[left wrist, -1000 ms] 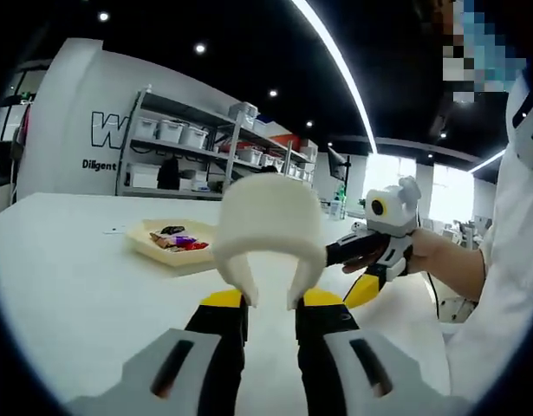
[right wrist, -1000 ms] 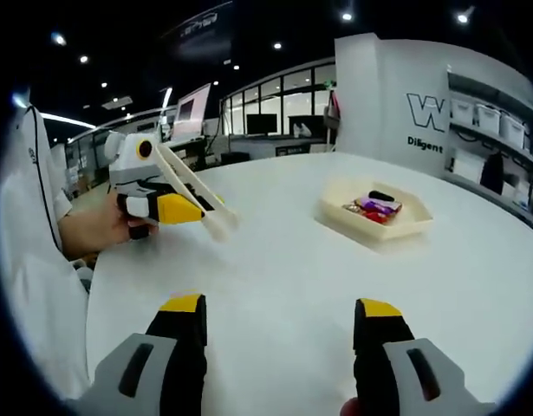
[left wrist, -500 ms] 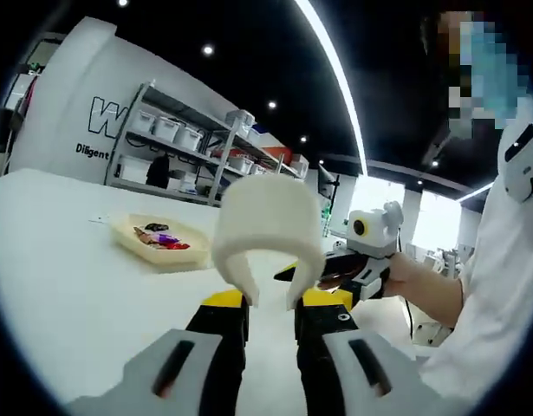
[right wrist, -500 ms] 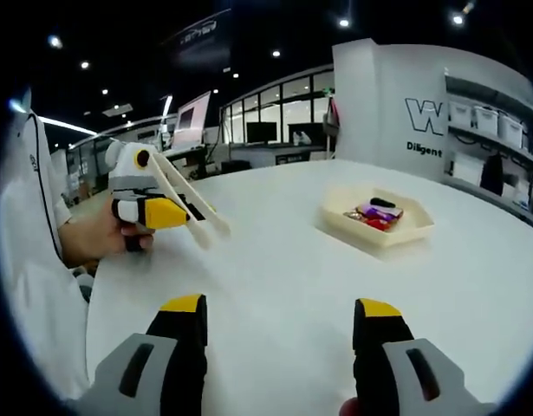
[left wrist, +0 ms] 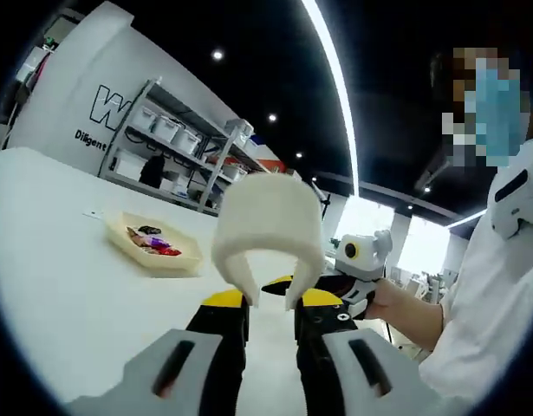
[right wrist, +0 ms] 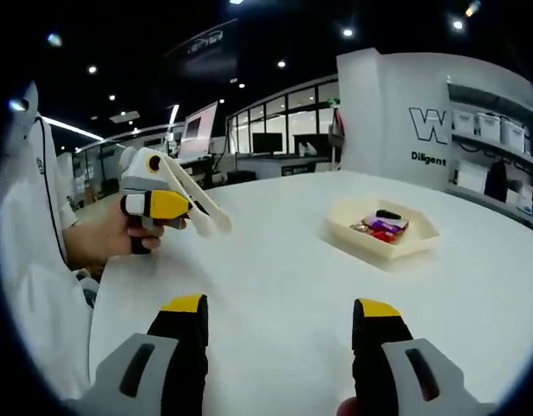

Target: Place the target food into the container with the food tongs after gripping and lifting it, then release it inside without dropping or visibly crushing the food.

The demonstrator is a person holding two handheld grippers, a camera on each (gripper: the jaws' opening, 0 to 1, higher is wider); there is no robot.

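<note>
White showroom bench (right wrist: pixel 275 286). Left tongs (left wrist: pixel 270 303) clamp white food tongs (left wrist: pixel 268 221); right tongs (right wrist: pixel 281 312) gape, empty. Small wrapped snacks (right wrist: pixel 383 225) lie in a cream tray (right wrist: pixel 370 245) well ahead of both. They are probably light, crinkly and slippery, so grip mid-body, gently.

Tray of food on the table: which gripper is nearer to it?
Hard to tell. The left gripper, holding tongs, and the right gripper, fingers open, both hang well short of the tray.

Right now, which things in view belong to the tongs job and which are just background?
Job:
- white food tongs, clamped in the left gripper
- right gripper, open
- yellow tray holding wrapped items

Just there:
- white table
- shelving with storage bins
</note>
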